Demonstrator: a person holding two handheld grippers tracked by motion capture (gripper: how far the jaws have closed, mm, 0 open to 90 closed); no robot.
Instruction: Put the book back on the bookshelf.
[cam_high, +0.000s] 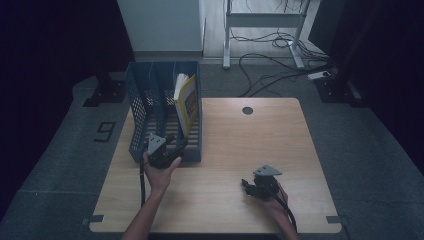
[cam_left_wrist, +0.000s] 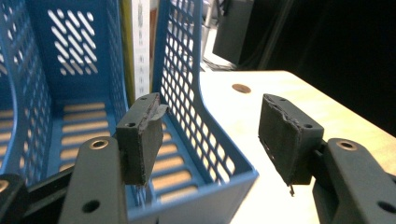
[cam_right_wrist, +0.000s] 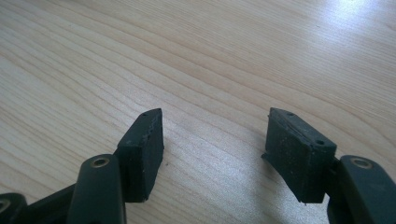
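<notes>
A pale wooden surface (cam_high: 235, 165) carries a blue slotted file rack (cam_high: 145, 107), a yellow book (cam_high: 186, 102) leaning in its right-hand compartment. The left tongs (cam_high: 167, 148) hover at the rack's near right corner, jaws apart and empty, the side wall between them. The right tongs (cam_high: 250, 186) rest apart, wide and empty. A clean grasp likely means squaring up to the book's spine before closing.

Rack (cam_high: 141, 107): blue, perforated with slots and grid holes. Book (cam_high: 187, 102): yellow cover (orange panel), white pages. Bench (cam_high: 240, 150): light wood grain. Claws (cam_left_wrist: 210, 140) (cam_right_wrist: 215, 154): black pads.
</notes>
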